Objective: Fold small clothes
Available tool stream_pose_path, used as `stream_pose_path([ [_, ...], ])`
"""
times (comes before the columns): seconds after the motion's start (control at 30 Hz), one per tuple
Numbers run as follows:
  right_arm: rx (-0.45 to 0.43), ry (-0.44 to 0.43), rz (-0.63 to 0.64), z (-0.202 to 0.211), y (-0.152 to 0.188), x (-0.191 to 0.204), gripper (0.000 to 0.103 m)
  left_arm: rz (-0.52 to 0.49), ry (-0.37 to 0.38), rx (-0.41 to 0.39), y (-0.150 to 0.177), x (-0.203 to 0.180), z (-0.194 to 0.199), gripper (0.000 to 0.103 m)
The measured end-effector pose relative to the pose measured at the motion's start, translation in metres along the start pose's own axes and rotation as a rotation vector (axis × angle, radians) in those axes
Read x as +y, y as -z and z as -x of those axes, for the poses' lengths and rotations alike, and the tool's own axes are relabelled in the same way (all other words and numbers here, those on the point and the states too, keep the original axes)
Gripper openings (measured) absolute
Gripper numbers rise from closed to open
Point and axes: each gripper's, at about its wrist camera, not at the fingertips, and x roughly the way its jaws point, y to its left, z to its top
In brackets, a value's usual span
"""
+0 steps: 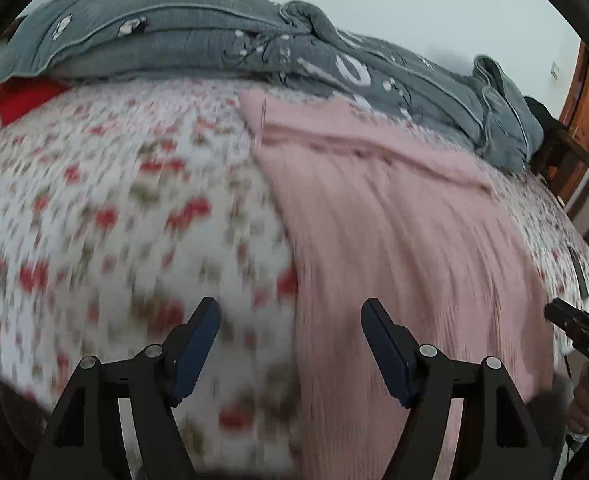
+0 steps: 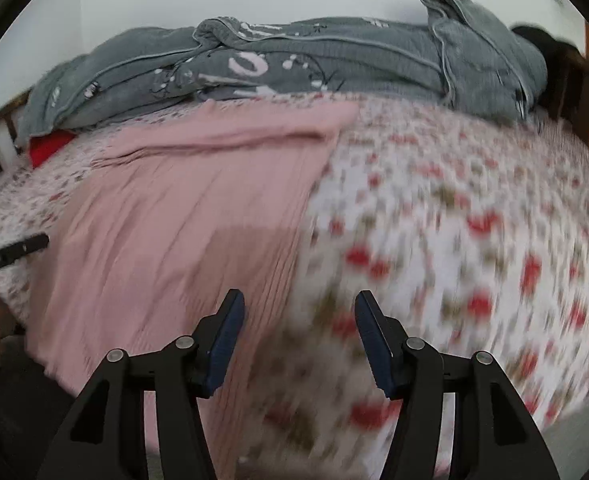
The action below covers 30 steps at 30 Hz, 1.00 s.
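Note:
A pink ribbed garment [image 1: 394,216] [image 2: 182,208] lies spread flat on the floral bedsheet [image 1: 114,208] [image 2: 454,220], with a fold across its far end. My left gripper [image 1: 290,308] hangs open above the garment's left edge, nothing between its fingers. Over the garment's right edge my right gripper [image 2: 299,300] is open too, and empty. Each gripper shows in the other's view: the right one [image 1: 574,328] at the far right, the left one [image 2: 10,254] at the far left. Both views are blurred by motion.
A rumpled grey quilt [image 1: 254,48] [image 2: 314,64] runs along the far side of the bed. A red cloth [image 1: 22,100] [image 2: 48,146] peeks from under it. A wooden bed frame [image 1: 582,184] and an orange door [image 1: 586,92] stand at the right.

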Motion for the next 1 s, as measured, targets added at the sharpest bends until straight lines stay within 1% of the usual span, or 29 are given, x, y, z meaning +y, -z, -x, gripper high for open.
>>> stream_pose_path([
  [0.03,0.0,-0.015,-0.011,0.003,0.008,0.001,0.057,0.001,0.002,0.015,0.011,0.0,0.003,0.071],
  [0.13,-0.019,-0.041,-0.014,0.011,0.034,0.006,0.057,-0.004,0.015,0.023,0.027,-0.003,0.007,0.071],
  [0.23,-0.034,-0.042,-0.004,0.012,0.047,0.011,0.057,-0.019,0.021,0.006,0.033,-0.009,0.01,0.069],
  [0.33,-0.057,-0.07,-0.041,0.012,0.051,0.011,0.055,-0.029,0.042,0.006,0.038,-0.017,0.008,0.067],
  [0.4,-0.062,-0.082,-0.052,0.011,0.052,0.014,0.051,-0.02,0.042,0.015,0.045,-0.021,0.004,0.061],
  [0.43,-0.058,-0.086,-0.046,0.009,0.052,0.017,0.05,-0.015,0.02,-0.004,0.047,-0.024,0.004,0.058],
  [0.47,-0.051,-0.084,-0.039,0.007,0.053,0.02,0.048,-0.008,0.016,-0.015,0.048,-0.027,0.005,0.049],
  [0.5,-0.039,-0.079,-0.03,0.003,0.054,0.023,0.046,0.0,0.021,-0.014,0.05,-0.029,0.004,0.047],
  [0.53,-0.023,-0.072,-0.018,-0.001,0.055,0.027,0.043,-0.004,-0.003,-0.034,0.052,-0.032,0.005,0.033],
  [0.57,-0.037,-0.039,0.005,-0.002,0.057,0.033,0.034,-0.018,-0.032,-0.032,0.053,-0.034,0.003,0.01],
  [0.6,-0.036,-0.023,0.025,-0.003,0.059,0.037,0.024,-0.03,-0.042,-0.037,0.053,-0.034,0.004,0.01],
  [0.63,-0.04,-0.031,0.047,-0.001,0.06,0.04,0.005,-0.03,-0.032,-0.039,0.052,-0.033,0.007,0.009],
  [0.67,-0.051,-0.041,0.056,0.002,0.061,0.041,0.005,-0.023,-0.02,-0.051,0.05,-0.029,0.013,0.009],
  [0.7,-0.084,-0.029,0.052,0.009,0.062,0.04,0.005,-0.019,-0.013,-0.067,0.05,-0.024,0.019,0.008],
  [0.73,-0.121,-0.028,0.031,0.018,0.063,0.034,0.005,-0.018,-0.003,-0.075,0.049,-0.019,0.024,0.008],
  [0.77,-0.145,-0.059,-0.014,0.026,0.064,0.024,0.004,-0.008,0.015,-0.078,0.049,-0.012,0.027,0.008],
  [0.8,-0.146,-0.079,-0.05,0.028,0.065,0.015,0.004,0.014,0.035,-0.072,0.048,-0.004,0.029,0.008],
  [0.87,-0.11,-0.099,-0.107,0.022,0.07,0.002,0.004,0.053,0.042,-0.052,0.048,0.006,0.025,0.007],
  [0.93,-0.091,-0.101,-0.107,0.019,0.069,0.003,0.004,0.107,0.091,-0.03,0.046,0.015,0.021,0.007],
  [1.0,-0.103,-0.085,-0.069,0.021,0.068,0.01,0.005,0.128,0.114,-0.025,0.049,0.018,0.018,0.008],
])
